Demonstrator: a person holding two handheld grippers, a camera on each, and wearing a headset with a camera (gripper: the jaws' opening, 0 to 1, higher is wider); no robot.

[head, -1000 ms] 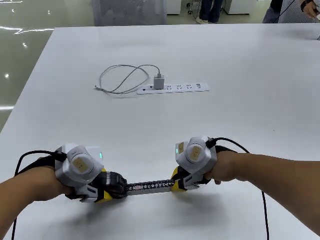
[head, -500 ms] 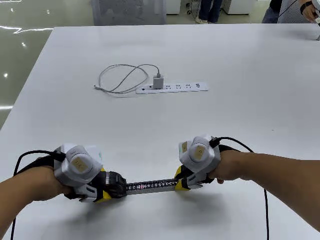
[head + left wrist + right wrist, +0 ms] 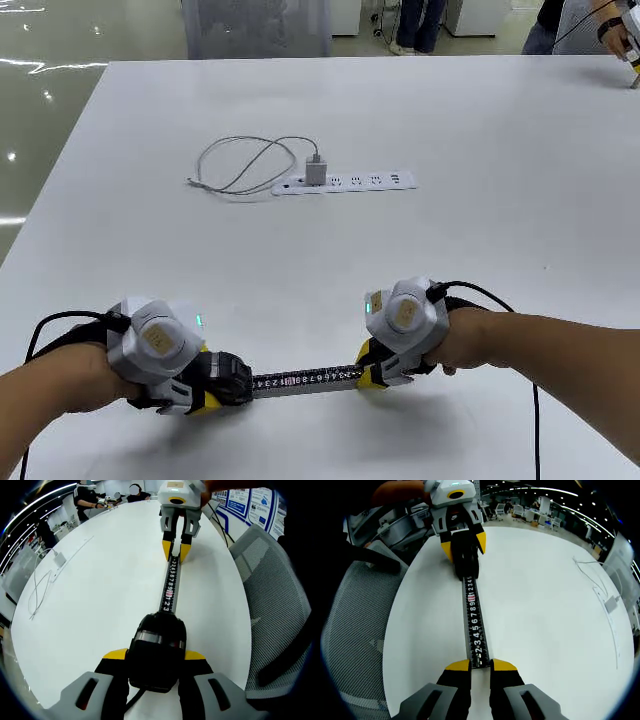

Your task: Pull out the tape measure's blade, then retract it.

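Grips tape case [image 3: 157, 650] in left gripper's [image 3: 155, 655] half-spread jaws, pinches tip of blade [image 3: 472, 625] in right gripper's [image 3: 480, 666] nearly closed jaws, stretched straight between both, low over table's [image 3: 350, 240] near edge.

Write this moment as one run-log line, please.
blade: partly out, straight between claws | left claw: shut on tape measure case | right claw: shut on blade tip

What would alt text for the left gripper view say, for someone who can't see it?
The left tool grips a black tape measure case at the bottom, and its numbered blade stretches straight across the white table to the right tool, which pinches the far end. A grey mesh chair stands at the right.
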